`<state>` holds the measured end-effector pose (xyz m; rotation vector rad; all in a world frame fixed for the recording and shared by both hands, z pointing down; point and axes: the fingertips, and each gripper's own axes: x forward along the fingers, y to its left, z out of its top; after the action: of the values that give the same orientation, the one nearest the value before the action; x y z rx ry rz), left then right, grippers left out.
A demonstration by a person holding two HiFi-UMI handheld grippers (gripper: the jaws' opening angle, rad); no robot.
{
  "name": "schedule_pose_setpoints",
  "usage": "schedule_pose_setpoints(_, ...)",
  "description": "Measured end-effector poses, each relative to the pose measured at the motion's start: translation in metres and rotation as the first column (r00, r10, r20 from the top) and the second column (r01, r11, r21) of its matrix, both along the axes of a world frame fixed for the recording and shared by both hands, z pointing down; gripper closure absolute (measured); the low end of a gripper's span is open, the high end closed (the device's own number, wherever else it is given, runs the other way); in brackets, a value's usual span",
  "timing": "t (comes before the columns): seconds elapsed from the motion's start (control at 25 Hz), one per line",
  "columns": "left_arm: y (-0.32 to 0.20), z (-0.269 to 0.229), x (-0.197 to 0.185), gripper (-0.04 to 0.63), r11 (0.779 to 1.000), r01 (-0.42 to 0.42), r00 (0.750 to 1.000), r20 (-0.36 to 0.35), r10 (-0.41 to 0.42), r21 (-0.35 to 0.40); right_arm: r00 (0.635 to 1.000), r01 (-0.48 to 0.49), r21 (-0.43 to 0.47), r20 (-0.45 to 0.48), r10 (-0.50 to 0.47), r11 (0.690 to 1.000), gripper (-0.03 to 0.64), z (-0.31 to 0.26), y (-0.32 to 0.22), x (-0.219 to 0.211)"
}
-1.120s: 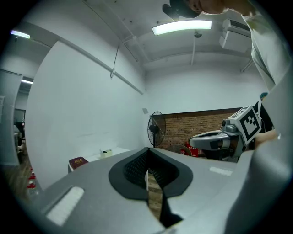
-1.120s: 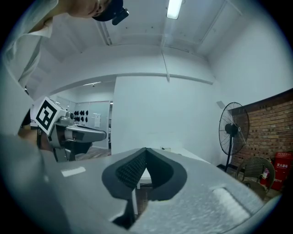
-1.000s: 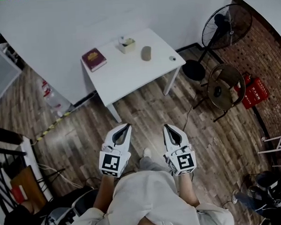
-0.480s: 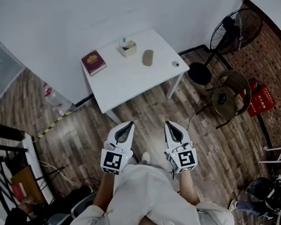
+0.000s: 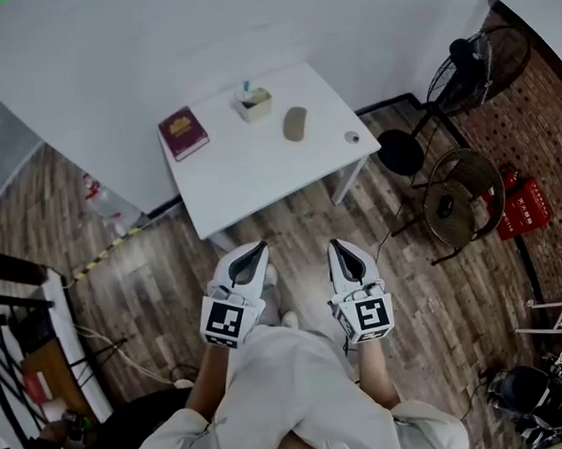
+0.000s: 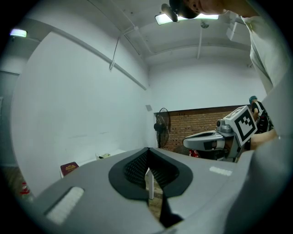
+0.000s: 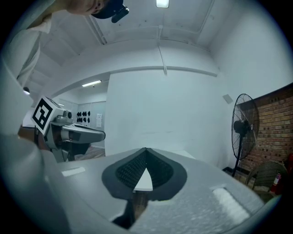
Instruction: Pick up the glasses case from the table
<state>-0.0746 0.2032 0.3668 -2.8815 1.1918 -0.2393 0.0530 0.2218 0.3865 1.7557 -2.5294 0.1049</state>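
White table (image 5: pixel 250 169) on wood-plank floor (image 5: pixel 152 272), standing fan (image 5: pixel 479 63) beside brick wall (image 5: pixel 539 130)

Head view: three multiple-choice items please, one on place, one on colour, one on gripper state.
1. Where does the glasses case lie?
A. On the white table, right of the book
B. On the floor
C. Between a gripper's jaws

2. The book's cover is:
A. blue
B. dark red
C. green

3. The left gripper and right gripper are:
A. both wide open
B. one shut on the case
C. both shut, empty

Key: 1 A, the case rests on the tabletop beyond the small box. 2 B, the cover shows dark red. 3 C, in each gripper view the jaw tips meet with nothing between.
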Motion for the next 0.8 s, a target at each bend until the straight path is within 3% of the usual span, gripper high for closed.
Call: schedule_pose_setpoints(0.8,-0.157,-0.001,0.008,0.577,0.999,-0.046,0.998,-0.042,0.046,-0.004,0.998,-0.064,-0.018,-0.030,0.063,0.998,0.614,-0.002,-0.143,0.009)
